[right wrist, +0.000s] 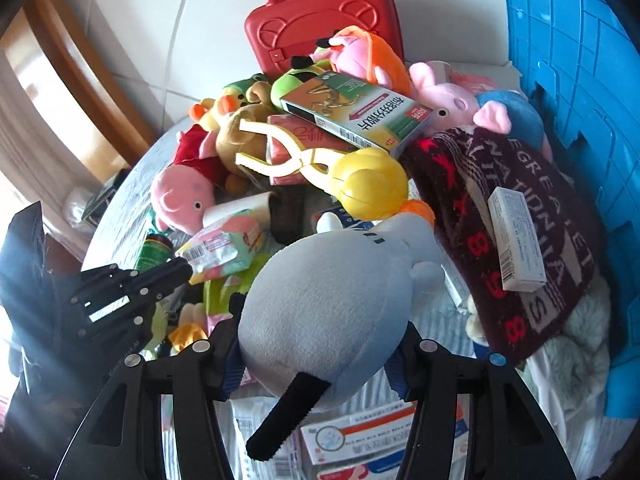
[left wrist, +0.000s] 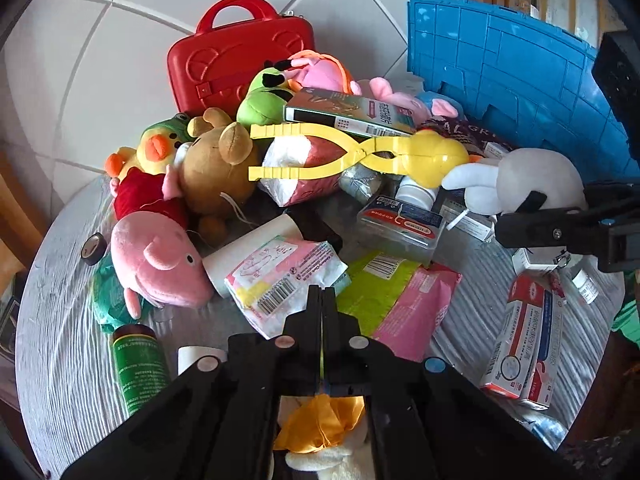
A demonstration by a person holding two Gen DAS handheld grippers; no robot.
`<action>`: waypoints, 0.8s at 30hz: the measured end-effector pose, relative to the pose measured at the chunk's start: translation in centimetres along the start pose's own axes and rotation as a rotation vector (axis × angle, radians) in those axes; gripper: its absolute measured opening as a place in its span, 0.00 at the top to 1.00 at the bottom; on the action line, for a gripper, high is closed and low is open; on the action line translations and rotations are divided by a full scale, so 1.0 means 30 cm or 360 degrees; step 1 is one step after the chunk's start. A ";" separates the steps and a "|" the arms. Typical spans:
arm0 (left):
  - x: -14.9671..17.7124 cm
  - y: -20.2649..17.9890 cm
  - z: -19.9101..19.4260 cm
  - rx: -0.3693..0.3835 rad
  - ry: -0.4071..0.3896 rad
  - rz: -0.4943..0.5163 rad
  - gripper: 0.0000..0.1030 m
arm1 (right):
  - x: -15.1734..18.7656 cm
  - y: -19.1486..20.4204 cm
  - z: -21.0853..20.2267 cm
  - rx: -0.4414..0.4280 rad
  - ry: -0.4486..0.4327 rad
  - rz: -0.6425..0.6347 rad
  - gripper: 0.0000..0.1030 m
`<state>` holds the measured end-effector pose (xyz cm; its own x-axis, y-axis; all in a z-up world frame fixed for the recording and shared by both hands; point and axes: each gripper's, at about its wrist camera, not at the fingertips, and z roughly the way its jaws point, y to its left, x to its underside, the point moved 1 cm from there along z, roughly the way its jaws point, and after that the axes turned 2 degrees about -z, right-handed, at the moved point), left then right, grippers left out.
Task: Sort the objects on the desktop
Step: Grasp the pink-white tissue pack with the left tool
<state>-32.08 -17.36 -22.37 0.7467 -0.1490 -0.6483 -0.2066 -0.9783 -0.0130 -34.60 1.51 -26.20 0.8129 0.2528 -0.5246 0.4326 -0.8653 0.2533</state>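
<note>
Nearest to me, my right gripper (right wrist: 320, 344) has its fingers spread wide around a grey-white plush (right wrist: 324, 312) with a black strip at its near end; both fingers press its sides, so it is held. In the left wrist view that plush (left wrist: 532, 180) sits at the right of the pile. My left gripper (left wrist: 322, 300) has its fingers pressed together, a thin yellow-green sliver showing in the seam; I cannot tell what that is. Below it lies an orange-and-cream soft toy (left wrist: 320, 428). The surface is a round grey-white wood-grain table (left wrist: 60, 320); pale floor tiles (left wrist: 100, 60) lie beyond it. On the table near me: a green bottle (left wrist: 140, 364), a pink tissue pack (left wrist: 280, 276), a red-and-white medicine box (left wrist: 524, 340). Mid-pile: a pink pig plush (left wrist: 156, 260), a brown bear (left wrist: 216, 168), yellow plastic tongs (left wrist: 360, 156) with a ball-shaped end, a dark patterned cloth (right wrist: 500, 216) carrying a small white box (right wrist: 516, 236). Furthest, a red carry case (left wrist: 240, 60) stands upright and shut; a blue crate (left wrist: 520, 80) stands at the right, its contents not visible.
</note>
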 end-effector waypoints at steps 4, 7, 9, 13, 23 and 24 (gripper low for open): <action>-0.010 0.037 -0.025 0.0014 -0.0016 -0.0080 1.00 | -0.004 0.018 0.001 0.0011 -0.0012 -0.0032 0.46; -0.021 0.049 -0.024 0.0020 -0.0028 -0.0138 0.99 | -0.005 0.021 0.007 -0.0004 0.0005 -0.0045 0.46; -0.019 0.050 -0.004 0.0003 -0.0020 -0.0189 0.94 | -0.006 0.022 0.015 -0.0013 0.0019 -0.0052 0.46; -0.014 0.052 0.038 0.0076 -0.0001 -0.0330 0.19 | -0.013 0.026 0.024 -0.0032 0.0033 -0.0094 0.46; -0.044 0.063 0.086 -0.0083 0.0045 -0.0221 0.00 | -0.026 -0.034 0.055 -0.0095 0.0082 -0.0096 0.46; -0.044 0.069 0.091 -0.0091 0.0033 -0.0264 0.00 | -0.028 -0.037 0.057 -0.0099 0.0084 -0.0098 0.46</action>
<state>-35.21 -18.79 -23.62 0.7807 0.0126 -0.6248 -0.0437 -0.9962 -0.0747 -36.44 1.52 -27.44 0.8028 0.3286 -0.4976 0.5044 -0.8193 0.2727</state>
